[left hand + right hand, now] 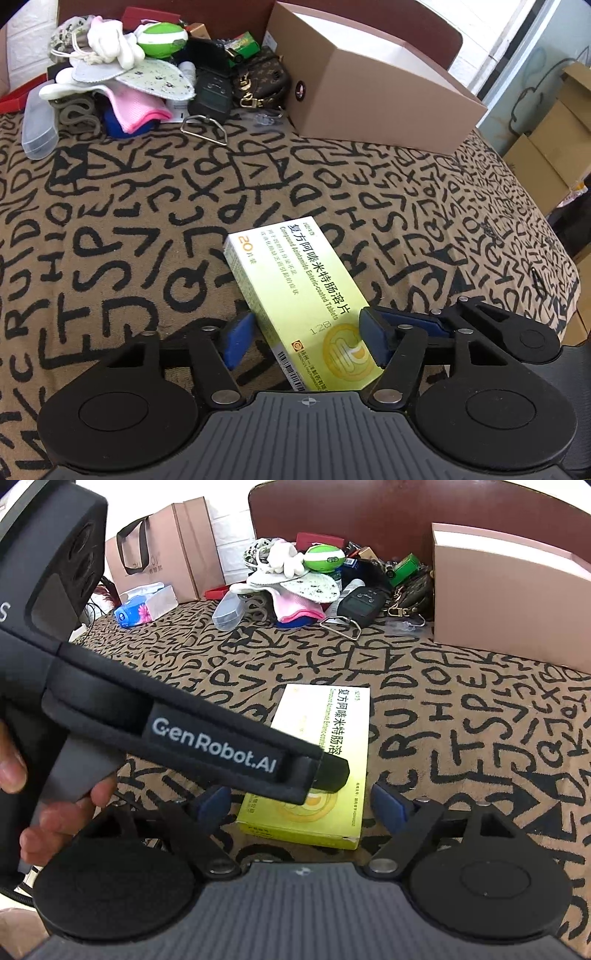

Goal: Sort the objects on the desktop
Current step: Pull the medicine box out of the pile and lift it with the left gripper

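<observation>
A yellow-green tablet box (295,295) lies flat on the letter-patterned cloth. My left gripper (306,336) is open, its blue pads either side of the box's near end; the right pad touches the box edge, the left stands just off it. In the right wrist view the same box (325,738) lies ahead of my right gripper (301,805), which is open and empty, pads (388,805) wider than the box. The left gripper's black body (207,734) crosses over the box there.
A pile of small items, gloves (110,40), a green ball (162,38), a black scale (212,94), a brown pouch (262,81), sits at the back. A pink-tan box (369,85) stands back right. A paper bag (162,546) and tissue pack (144,607) stand back left.
</observation>
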`<control>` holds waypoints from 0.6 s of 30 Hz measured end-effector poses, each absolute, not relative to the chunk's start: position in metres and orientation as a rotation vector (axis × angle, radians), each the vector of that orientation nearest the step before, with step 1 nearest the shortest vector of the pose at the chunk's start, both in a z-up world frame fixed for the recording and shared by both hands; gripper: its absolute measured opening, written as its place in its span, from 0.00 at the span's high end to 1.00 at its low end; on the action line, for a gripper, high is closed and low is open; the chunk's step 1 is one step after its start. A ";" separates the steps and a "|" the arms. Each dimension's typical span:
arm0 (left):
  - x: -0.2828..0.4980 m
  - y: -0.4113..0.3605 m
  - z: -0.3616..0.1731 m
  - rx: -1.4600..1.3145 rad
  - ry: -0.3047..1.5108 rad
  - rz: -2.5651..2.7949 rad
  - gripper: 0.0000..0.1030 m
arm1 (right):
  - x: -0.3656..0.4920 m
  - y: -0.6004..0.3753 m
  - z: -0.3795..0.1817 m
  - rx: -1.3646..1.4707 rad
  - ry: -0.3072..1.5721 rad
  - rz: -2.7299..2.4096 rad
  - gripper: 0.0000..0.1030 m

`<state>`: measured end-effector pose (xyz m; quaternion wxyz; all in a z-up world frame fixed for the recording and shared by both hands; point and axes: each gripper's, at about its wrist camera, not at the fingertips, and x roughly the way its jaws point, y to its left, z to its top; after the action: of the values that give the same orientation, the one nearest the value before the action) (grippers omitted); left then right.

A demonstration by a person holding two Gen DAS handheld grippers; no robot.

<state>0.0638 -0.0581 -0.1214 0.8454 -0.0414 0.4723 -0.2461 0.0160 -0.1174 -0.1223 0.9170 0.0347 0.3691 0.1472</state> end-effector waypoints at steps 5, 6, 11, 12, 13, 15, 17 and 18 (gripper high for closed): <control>0.065 -0.056 -0.123 -0.099 0.998 -0.532 0.31 | 0.022 -0.119 -0.123 0.077 0.779 0.305 0.17; 0.065 -0.056 -0.123 -0.094 0.997 -0.535 0.35 | 0.023 -0.118 -0.124 0.074 0.783 0.304 0.17; 0.066 -0.057 -0.123 -0.084 1.004 -0.536 0.39 | 0.023 -0.125 -0.124 0.123 0.789 0.327 0.15; 0.066 -0.058 -0.123 -0.076 1.007 -0.537 0.38 | 0.024 -0.128 -0.123 0.148 0.791 0.337 0.15; 0.066 -0.060 -0.122 -0.067 1.009 -0.541 0.38 | 0.024 -0.130 -0.123 0.157 0.791 0.335 0.18; 0.068 -0.064 -0.123 -0.057 1.011 -0.544 0.39 | 0.026 -0.131 -0.123 0.147 0.796 0.326 0.23; 0.068 -0.067 -0.120 -0.044 1.007 -0.532 0.42 | 0.028 -0.130 -0.124 0.142 0.800 0.314 0.25; 0.067 -0.067 -0.118 -0.042 1.003 -0.525 0.43 | 0.029 -0.130 -0.123 0.143 0.803 0.307 0.25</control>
<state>0.0674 -0.0672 -0.1177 0.8439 -0.0199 0.4750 -0.2485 0.0291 -0.1297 -0.1228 0.9065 0.0694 0.3890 0.1485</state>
